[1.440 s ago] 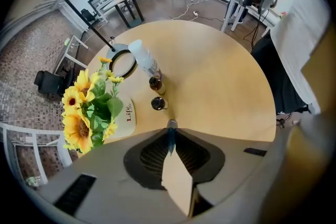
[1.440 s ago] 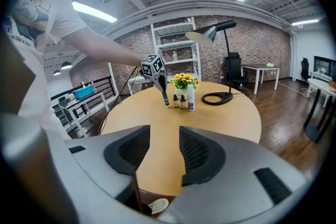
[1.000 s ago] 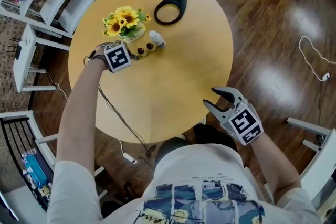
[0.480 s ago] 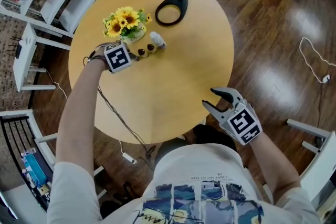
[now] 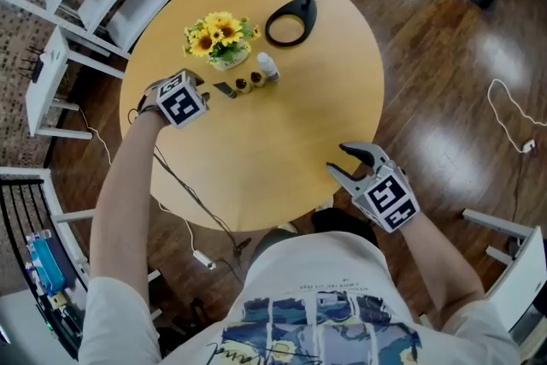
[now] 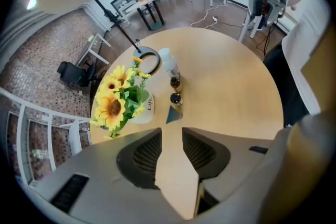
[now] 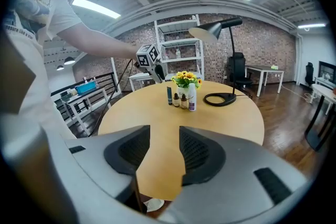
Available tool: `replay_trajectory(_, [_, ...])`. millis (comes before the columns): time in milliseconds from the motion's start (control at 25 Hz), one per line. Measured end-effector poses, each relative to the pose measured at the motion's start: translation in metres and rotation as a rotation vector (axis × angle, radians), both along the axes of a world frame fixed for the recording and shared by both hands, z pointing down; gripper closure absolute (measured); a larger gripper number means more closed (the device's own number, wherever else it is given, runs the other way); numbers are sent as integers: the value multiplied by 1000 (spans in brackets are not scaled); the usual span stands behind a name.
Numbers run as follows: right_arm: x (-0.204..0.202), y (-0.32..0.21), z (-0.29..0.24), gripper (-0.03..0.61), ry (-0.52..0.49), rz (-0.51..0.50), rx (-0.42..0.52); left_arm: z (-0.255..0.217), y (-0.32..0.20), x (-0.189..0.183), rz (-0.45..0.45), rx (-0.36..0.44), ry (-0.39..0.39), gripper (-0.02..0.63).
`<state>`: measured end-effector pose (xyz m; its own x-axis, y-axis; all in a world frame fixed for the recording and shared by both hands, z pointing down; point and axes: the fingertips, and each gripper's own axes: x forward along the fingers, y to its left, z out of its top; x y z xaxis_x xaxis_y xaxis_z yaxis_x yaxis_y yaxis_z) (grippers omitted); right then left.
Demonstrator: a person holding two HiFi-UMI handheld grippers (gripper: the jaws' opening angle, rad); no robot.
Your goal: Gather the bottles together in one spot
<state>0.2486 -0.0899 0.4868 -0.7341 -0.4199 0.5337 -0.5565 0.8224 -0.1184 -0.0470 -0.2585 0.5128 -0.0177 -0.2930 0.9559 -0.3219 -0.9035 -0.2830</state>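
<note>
Now your left gripper (image 5: 203, 91) jaws just opened, nothing between them, just beside bottles (image 5: 255, 80) (four in row) by sunflower vase (image 5: 224, 55). Your right gripper (image 5: 338, 158) open, empty, over table (image 5: 282, 158) near edge.

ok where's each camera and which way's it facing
Left gripper view: on the left gripper, looking down at bottles and sunflowers; its jaws, just opening and empty, show.
Right gripper view: on the right gripper, looking across the table at the bottles; open jaws, left arm show.
Head view: overhead, looking down on the table; both arms, shirt.
All share the bottles.
</note>
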Motion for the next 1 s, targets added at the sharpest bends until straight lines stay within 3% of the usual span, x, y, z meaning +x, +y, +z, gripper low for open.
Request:
replay_trajectory(160, [-17,14,-10,376,1,-10,22,-26,38,-5,-131,117,151,483])
replay_trajectory(360, [-39,41,-23,376,0,11,22,-70,108,7,-354,261,487,485])
replay_trajectory(600, [-61,75,-40,376,3,105,52,-87,212,2,-637,337,814,485])
replay_trajectory(880, [-82,118,-56,376,-3,176,62,-88,301,-5,-762,366,941,500])
replay_trajectory(1000, [-89,137,-58,376,-5,188,64,-86,320,-16,-808,386,954,500])
